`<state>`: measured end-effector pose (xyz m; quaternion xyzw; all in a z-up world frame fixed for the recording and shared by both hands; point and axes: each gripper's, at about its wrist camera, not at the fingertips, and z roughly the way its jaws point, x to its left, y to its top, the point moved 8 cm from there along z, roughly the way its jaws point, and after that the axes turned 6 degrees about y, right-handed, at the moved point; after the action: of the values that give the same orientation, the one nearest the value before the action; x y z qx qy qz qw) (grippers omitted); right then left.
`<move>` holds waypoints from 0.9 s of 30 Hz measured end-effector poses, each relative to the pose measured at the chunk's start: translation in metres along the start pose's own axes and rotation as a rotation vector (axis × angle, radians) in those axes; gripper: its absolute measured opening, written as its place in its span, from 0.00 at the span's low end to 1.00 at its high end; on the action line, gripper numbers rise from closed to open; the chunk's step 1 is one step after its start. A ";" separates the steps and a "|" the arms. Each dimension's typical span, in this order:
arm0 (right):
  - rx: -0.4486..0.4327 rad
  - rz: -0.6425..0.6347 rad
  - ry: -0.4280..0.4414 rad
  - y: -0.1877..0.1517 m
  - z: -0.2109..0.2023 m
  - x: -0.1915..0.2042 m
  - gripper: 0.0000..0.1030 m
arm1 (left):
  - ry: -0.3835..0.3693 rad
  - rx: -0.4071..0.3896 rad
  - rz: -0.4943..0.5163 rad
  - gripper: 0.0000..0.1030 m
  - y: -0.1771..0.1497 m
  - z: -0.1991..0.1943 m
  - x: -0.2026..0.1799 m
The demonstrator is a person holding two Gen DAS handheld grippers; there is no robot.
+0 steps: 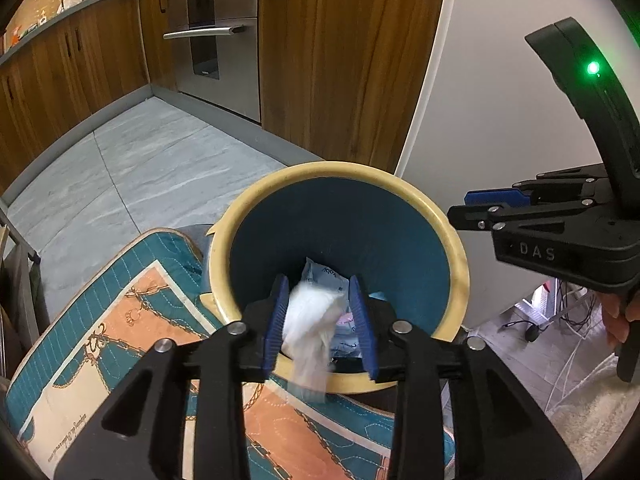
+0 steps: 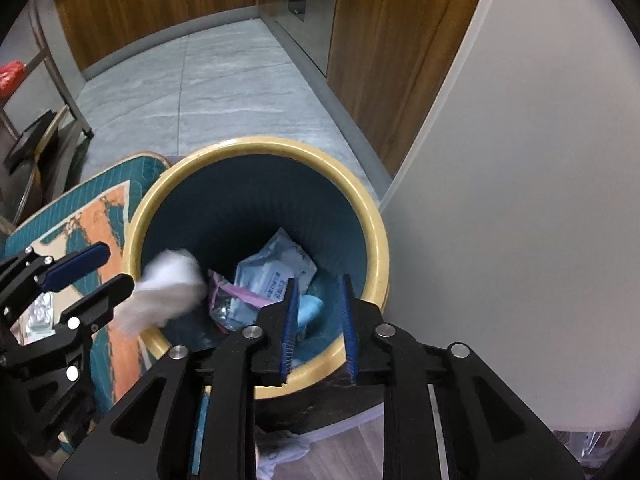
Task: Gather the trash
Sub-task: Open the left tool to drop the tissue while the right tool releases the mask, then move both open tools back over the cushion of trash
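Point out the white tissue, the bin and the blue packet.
white tissue (image 1: 312, 320), left wrist view, its crumpled middle.
bin (image 2: 256, 145), right wrist view, far yellow rim.
blue packet (image 2: 276, 268), right wrist view, its printed face.

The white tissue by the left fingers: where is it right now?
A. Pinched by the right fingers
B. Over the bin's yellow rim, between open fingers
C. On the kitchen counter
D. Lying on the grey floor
B: the crumpled white tissue hangs blurred over the yellow rim of the trash bin, between the left gripper's spread blue fingers, which are not pressing on it.
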<state>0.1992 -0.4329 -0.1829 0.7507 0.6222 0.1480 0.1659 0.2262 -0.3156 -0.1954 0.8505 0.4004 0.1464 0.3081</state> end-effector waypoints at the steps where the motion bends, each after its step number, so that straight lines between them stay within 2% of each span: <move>1: -0.005 -0.002 -0.002 0.001 -0.001 0.000 0.23 | 0.003 -0.003 -0.003 0.39 0.001 -0.001 0.000; 4: -0.022 -0.002 0.000 0.005 -0.007 0.003 0.33 | 0.005 -0.010 -0.013 0.41 0.002 -0.007 0.004; 6: -0.031 0.000 0.002 0.006 -0.011 0.004 0.37 | 0.012 -0.018 -0.012 0.47 0.002 -0.011 0.006; 8: -0.045 0.006 0.008 0.009 -0.016 0.008 0.40 | 0.023 -0.026 -0.017 0.49 0.002 -0.017 0.009; 12: -0.075 0.002 0.008 0.010 -0.030 0.013 0.59 | 0.042 -0.040 -0.053 0.55 0.001 -0.032 0.019; 15: -0.096 -0.005 0.018 0.011 -0.041 0.020 0.62 | 0.065 -0.055 -0.049 0.62 -0.004 -0.049 0.025; 16: -0.106 -0.014 0.016 0.011 -0.046 0.023 0.72 | 0.074 -0.062 -0.047 0.64 -0.005 -0.055 0.027; 18: -0.135 -0.031 0.011 0.013 -0.054 0.027 0.82 | 0.093 -0.080 -0.052 0.70 -0.008 -0.069 0.032; 19: -0.150 -0.041 0.008 0.013 -0.059 0.029 0.84 | 0.101 -0.088 -0.060 0.71 -0.010 -0.076 0.036; 21: -0.169 -0.061 -0.010 0.014 -0.066 0.033 0.88 | 0.123 -0.105 -0.075 0.81 -0.011 -0.087 0.043; 27: -0.236 -0.081 0.002 0.015 -0.090 0.046 0.93 | 0.200 -0.136 -0.117 0.90 -0.020 -0.117 0.068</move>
<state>0.1822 -0.3840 -0.0946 0.7000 0.6304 0.2142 0.2583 0.1995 -0.2062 -0.1181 0.7841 0.4671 0.2390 0.3316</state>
